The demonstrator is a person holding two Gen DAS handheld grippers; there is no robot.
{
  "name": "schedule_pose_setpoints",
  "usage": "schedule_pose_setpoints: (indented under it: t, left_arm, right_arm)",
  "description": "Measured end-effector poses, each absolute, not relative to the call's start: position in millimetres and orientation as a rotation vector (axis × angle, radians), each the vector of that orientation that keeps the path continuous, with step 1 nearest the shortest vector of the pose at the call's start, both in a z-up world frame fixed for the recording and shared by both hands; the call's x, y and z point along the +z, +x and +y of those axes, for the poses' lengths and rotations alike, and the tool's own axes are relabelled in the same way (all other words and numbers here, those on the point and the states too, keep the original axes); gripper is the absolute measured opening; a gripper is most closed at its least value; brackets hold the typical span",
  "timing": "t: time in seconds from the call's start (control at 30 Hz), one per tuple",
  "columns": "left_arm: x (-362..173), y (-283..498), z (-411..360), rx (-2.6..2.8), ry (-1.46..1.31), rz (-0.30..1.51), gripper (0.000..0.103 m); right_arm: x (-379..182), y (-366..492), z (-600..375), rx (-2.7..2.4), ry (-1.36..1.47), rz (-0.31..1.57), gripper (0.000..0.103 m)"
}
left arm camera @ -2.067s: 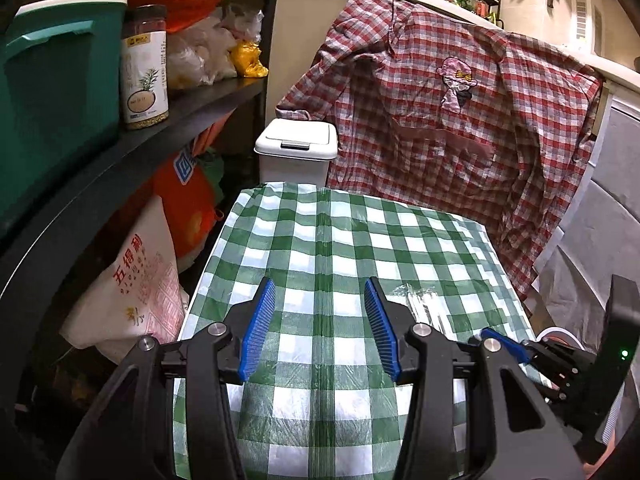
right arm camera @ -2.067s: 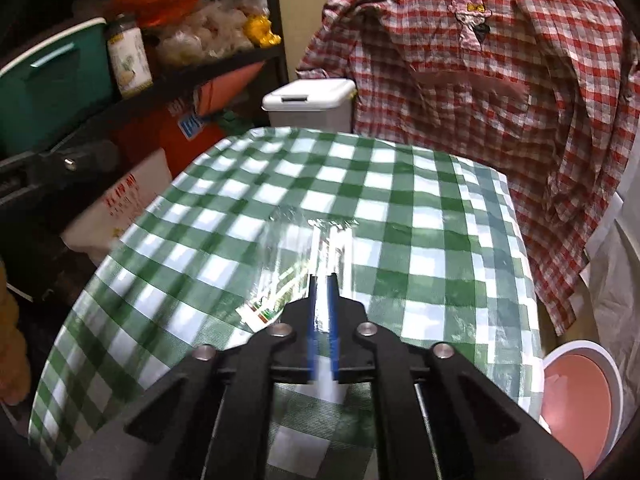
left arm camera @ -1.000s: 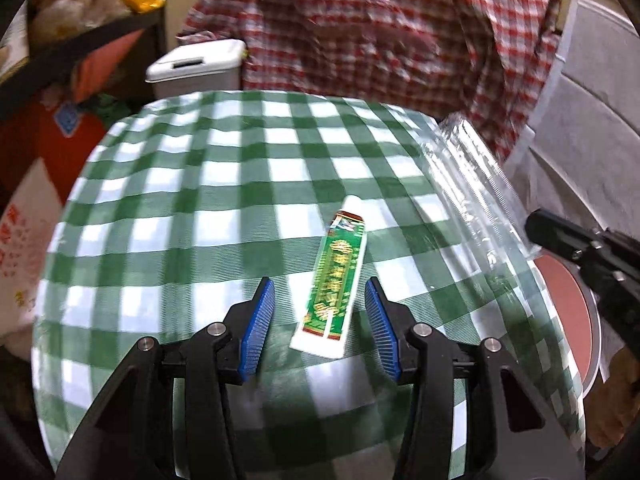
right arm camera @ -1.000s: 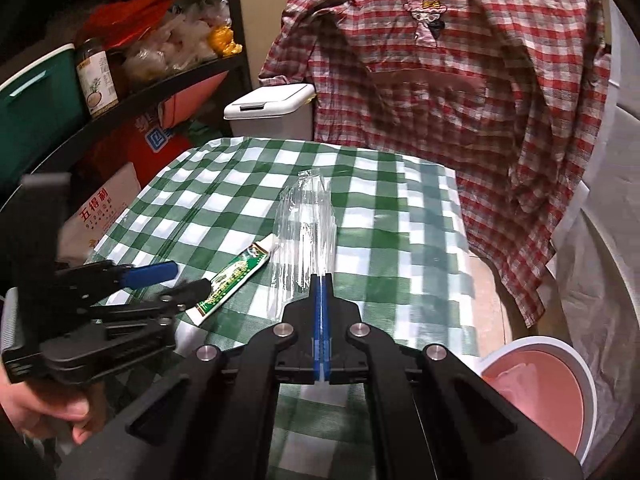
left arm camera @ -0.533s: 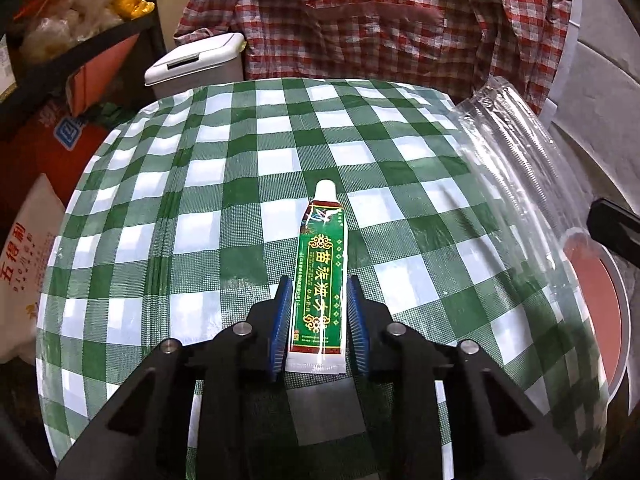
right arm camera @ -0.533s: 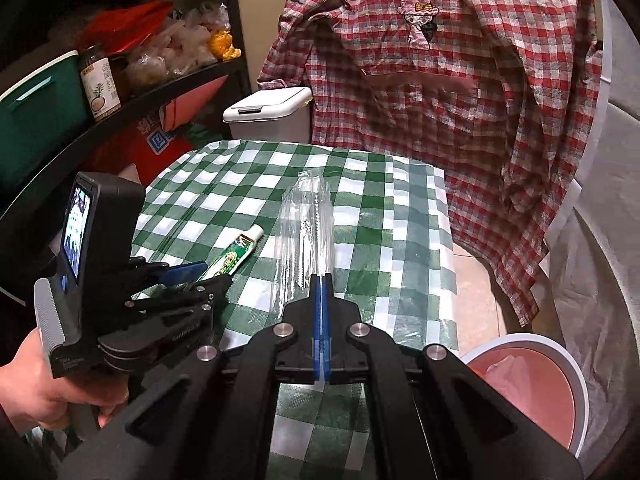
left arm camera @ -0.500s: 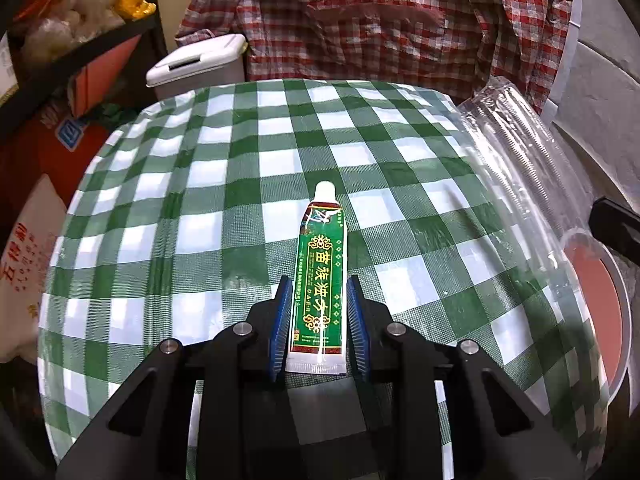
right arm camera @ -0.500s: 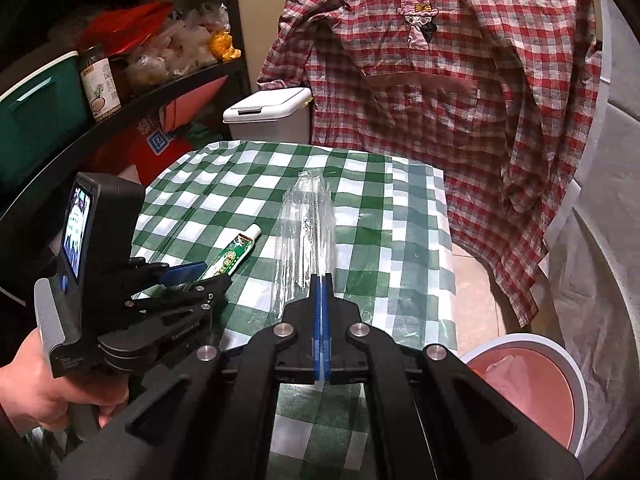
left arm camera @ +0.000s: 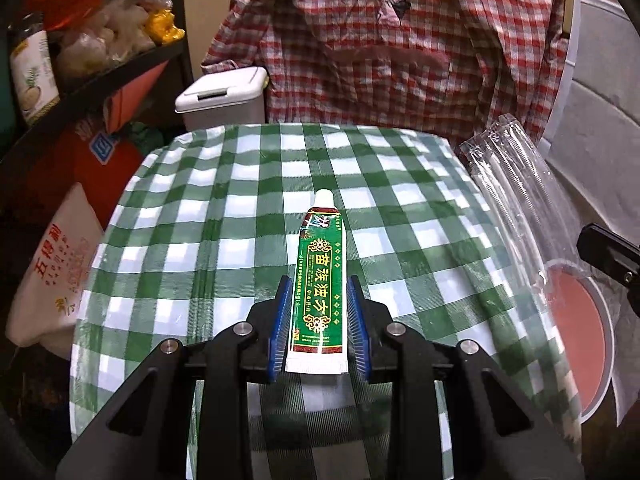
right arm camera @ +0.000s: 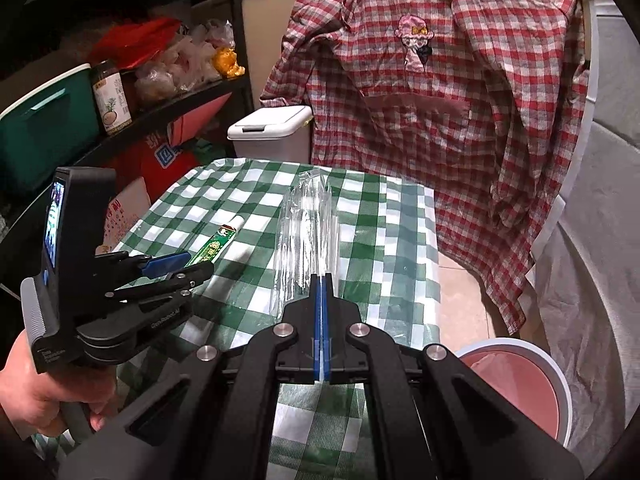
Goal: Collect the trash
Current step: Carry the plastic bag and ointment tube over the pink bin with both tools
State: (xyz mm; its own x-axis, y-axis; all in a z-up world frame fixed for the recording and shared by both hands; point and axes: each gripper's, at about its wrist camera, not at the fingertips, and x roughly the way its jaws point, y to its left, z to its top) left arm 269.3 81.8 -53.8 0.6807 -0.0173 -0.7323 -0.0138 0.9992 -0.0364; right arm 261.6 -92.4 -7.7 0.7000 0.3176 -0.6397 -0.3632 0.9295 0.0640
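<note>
The left gripper (left arm camera: 319, 322) has just been closing and now pinches the tube (left arm camera: 319, 280) by its crimped tail, cap pointing away. A second ago the tube lay flat on the cloth (left arm camera: 200, 240) between wide jaws; now it is raised off the checks, so the pick has taken. The right gripper (right arm camera: 321, 320) is fully closed on the wrapper (right arm camera: 306, 236), a long clear sleeve that stands out ahead of it, also lifted higher than before. Both of the 2 pieces of trash are off the table. The bin (right arm camera: 560, 384), pink-lined, sits low to the right of the table; carrying both there looks like the next step.
</note>
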Motion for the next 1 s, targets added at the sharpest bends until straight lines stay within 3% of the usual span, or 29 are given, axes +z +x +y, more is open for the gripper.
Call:
schedule_pose_setpoints:
  t: [0.7, 1.0]
  left_arm:
    - [38.2, 203.5, 37.2, -0.096, -0.130, 0.638, 0.028]
    - [47.4, 193.6, -38.8, -0.247, -0.112, 0.637, 0.028]
  right_arm:
    - [108.0, 189.2, -192.0, 0.262, -0.046, 0.525, 0.001]
    - [79.0, 173.8, -260.9, 0.149, -0.014, 0.587, 0.001]
